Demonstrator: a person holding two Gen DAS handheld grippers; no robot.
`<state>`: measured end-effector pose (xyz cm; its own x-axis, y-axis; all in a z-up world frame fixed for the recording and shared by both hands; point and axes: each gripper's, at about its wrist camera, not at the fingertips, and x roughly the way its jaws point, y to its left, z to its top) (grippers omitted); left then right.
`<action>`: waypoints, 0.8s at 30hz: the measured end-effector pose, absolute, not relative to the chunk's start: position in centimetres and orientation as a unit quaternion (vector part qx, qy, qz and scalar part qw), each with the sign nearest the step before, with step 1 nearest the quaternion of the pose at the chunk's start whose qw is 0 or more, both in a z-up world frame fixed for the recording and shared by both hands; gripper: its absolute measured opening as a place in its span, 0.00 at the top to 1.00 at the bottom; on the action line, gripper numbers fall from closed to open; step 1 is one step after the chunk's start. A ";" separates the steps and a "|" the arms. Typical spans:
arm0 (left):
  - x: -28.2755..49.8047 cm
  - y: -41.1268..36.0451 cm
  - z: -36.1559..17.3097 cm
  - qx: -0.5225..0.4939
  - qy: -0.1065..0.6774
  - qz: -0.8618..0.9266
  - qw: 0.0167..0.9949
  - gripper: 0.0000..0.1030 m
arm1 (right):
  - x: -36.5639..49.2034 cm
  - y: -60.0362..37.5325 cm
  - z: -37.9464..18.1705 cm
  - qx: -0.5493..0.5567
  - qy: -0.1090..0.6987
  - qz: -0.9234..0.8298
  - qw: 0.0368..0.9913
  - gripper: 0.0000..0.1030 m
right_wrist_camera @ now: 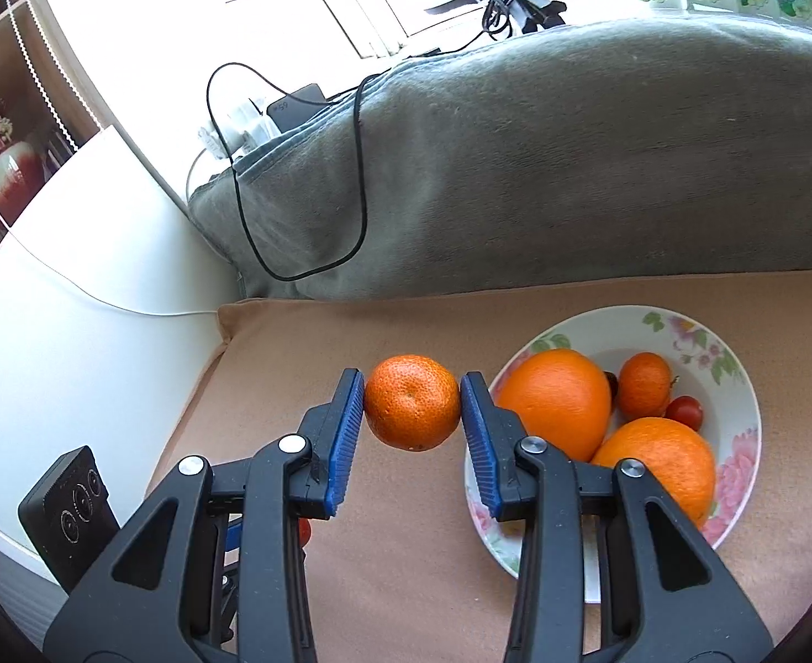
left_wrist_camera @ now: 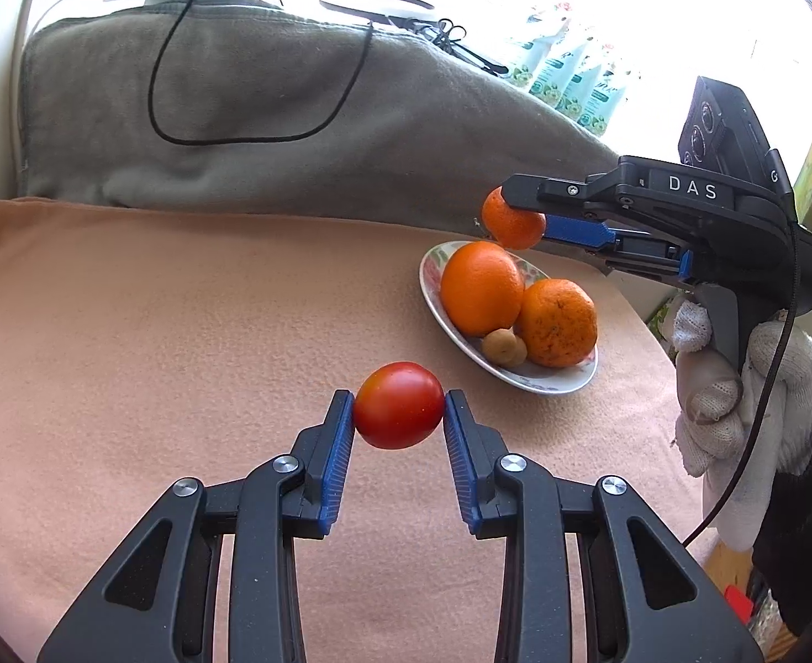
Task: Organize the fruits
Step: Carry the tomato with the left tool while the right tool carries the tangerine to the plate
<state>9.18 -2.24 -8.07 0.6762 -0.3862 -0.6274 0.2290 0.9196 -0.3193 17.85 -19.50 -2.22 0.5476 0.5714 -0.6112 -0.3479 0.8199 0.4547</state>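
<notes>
My left gripper (left_wrist_camera: 399,406) is shut on a red tomato (left_wrist_camera: 399,404), held above the peach cloth (left_wrist_camera: 157,342). My right gripper (right_wrist_camera: 412,403) is shut on a small mandarin (right_wrist_camera: 411,401); in the left wrist view that mandarin (left_wrist_camera: 511,221) hangs just above the far rim of the floral plate (left_wrist_camera: 544,384). The plate (right_wrist_camera: 737,387) holds two large oranges (right_wrist_camera: 558,400), a small mandarin (right_wrist_camera: 644,384), a cherry tomato (right_wrist_camera: 685,411) and, in the left wrist view, a small brown fruit (left_wrist_camera: 504,347). The left gripper's body (right_wrist_camera: 69,514) shows at the lower left of the right wrist view.
A grey blanket (left_wrist_camera: 295,110) with a looping black cable (left_wrist_camera: 251,132) rises behind the cloth. A white surface (right_wrist_camera: 74,276) lies left of the cloth. A gloved hand (left_wrist_camera: 737,387) grips the right tool. Bottles (left_wrist_camera: 571,83) and a window stand behind.
</notes>
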 end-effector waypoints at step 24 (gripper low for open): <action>13.4 -11.8 -6.3 -0.055 0.360 -0.229 0.903 0.70 | 19.2 -29.9 -4.2 0.174 0.391 0.178 0.886 0.63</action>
<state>13.44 -11.79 -6.31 0.6360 -0.4532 -0.6246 0.3747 0.8889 -0.2635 19.21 -29.93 -4.22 0.6303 0.4517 -0.6314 -0.1799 0.8761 0.4473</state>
